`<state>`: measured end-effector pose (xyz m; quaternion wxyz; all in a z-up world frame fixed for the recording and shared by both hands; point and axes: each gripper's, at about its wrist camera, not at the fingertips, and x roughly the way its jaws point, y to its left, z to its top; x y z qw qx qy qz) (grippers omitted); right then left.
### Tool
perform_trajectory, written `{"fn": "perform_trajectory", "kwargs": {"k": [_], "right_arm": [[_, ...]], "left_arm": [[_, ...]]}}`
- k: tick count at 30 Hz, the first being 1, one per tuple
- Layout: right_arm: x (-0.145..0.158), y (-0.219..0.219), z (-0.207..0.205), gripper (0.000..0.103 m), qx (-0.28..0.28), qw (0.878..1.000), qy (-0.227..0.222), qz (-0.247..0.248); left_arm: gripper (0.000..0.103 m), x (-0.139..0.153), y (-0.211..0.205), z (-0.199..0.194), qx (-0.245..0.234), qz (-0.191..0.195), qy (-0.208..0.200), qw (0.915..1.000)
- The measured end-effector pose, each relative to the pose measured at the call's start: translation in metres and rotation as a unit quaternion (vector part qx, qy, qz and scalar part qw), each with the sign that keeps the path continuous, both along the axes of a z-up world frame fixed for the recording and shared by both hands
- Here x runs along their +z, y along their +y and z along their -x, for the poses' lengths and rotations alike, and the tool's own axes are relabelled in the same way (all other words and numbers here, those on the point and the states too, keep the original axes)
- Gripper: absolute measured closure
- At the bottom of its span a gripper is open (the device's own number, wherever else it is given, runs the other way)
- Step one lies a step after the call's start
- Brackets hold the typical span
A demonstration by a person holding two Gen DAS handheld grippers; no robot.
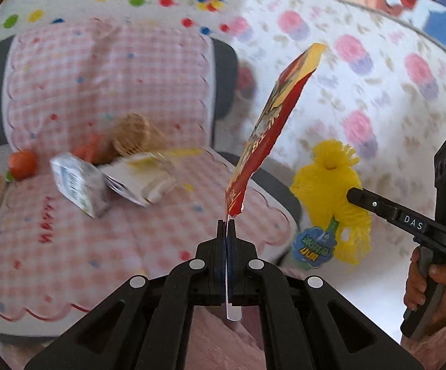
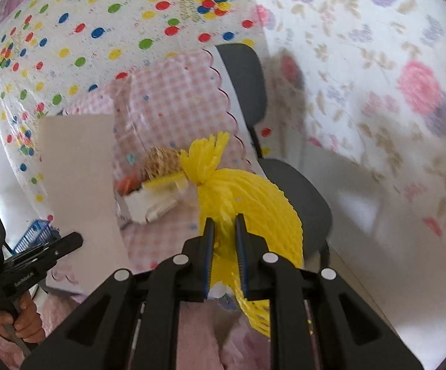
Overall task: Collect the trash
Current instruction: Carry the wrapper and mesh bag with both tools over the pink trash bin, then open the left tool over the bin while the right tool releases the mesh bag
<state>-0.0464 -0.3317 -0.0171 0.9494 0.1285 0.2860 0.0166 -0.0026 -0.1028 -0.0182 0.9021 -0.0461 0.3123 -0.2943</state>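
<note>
Red and yellow, the snack wrapper (image 1: 269, 129) stands up from my left gripper (image 1: 226, 222) in the left wrist view, its lower edge pinched between fingers (image 1: 221, 231) that are pressed tight together. Beyond it a chair (image 1: 226, 77) carries a pink checked cushion (image 1: 99, 92), and more trash lies there: a white carton (image 1: 78, 185) on its side, a crumpled white pack (image 1: 139, 178) touching it, a tan foam net (image 1: 133, 134) behind them, and an orange fruit (image 1: 22, 164) near the left edge. To the right I see my right gripper (image 1: 355, 196) held by a hand (image 1: 432, 286), with a yellow foam net (image 1: 330, 191) and a blue sticker label (image 1: 314, 246) hanging at its tip. A floral cloth (image 1: 377, 77) fills the background.

Moving to the right wrist view, the yellow foam net (image 2: 247, 203) sits between the fingers (image 2: 209, 240) of my right gripper (image 2: 224, 223), which are drawn in close and squeeze the mesh, so the net is carried off the chair. Behind it are the pink checked cushion (image 2: 173, 98), the tan foam net (image 2: 161, 162) and the white pack (image 2: 149, 203). A dotted cloth (image 2: 99, 30) hangs further back beside the floral cloth (image 2: 377, 77). At lower left my other hand (image 2: 22, 320) grips the left gripper (image 2: 69, 242); its tip is blurred here, so I cannot tell its fingers from this side.
</note>
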Motion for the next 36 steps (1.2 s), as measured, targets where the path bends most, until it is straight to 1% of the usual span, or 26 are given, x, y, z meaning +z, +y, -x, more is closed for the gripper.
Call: {"fn": "perform_trajectory", "kwargs": {"k": [6, 11, 17, 20, 23, 27, 28, 29, 30, 32, 36], "right_arm": [[-0.031, -0.017, 0.038, 0.089, -0.041, 0.999, 0.016, -0.028], [-0.059, -0.029, 0.054, 0.088, -0.064, 0.996, 0.043, -0.042], [-0.087, -0.039, 0.054, 0.087, -0.065, 0.994, 0.078, -0.047], [-0.099, -0.045, 0.051, 0.087, -0.066, 0.992, 0.087, -0.058], [-0.112, -0.052, 0.047, 0.084, -0.068, 0.991, 0.096, -0.067], [-0.127, -0.061, 0.038, 0.084, -0.072, 0.988, 0.111, -0.084], [-0.13, -0.063, 0.036, 0.08, -0.072, 0.987, 0.114, -0.086], [-0.132, -0.063, 0.034, 0.066, -0.072, 0.987, 0.117, -0.084], [-0.132, -0.064, 0.034, 0.061, -0.072, 0.987, 0.117, -0.081], [-0.131, -0.065, 0.033, 0.059, -0.073, 0.988, 0.117, -0.075], [-0.125, -0.07, 0.033, 0.059, -0.077, 0.988, 0.112, -0.071]], "left_arm": [[0.103, -0.033, -0.037, 0.014, -0.044, -0.01, 0.035, 0.9984], [0.102, -0.057, -0.066, 0.024, -0.08, -0.029, 0.057, 0.9948], [0.102, -0.083, -0.095, 0.022, -0.098, -0.05, 0.084, 0.9904], [0.102, -0.091, -0.108, 0.019, -0.102, -0.06, 0.089, 0.989], [0.102, -0.098, -0.116, 0.013, -0.103, -0.062, 0.097, 0.988], [0.102, -0.102, -0.132, 0.004, -0.103, -0.072, 0.098, 0.9872], [0.1, -0.103, -0.135, 0.002, -0.101, -0.075, 0.099, 0.9871], [0.096, -0.103, -0.137, 0.0, -0.099, -0.076, 0.101, 0.987], [0.093, -0.102, -0.138, -0.002, -0.1, -0.074, 0.104, 0.9867], [0.08, -0.099, -0.136, -0.003, -0.096, -0.07, 0.1, 0.9879], [0.077, -0.094, -0.127, -0.006, -0.09, -0.056, 0.098, 0.9896]]}}
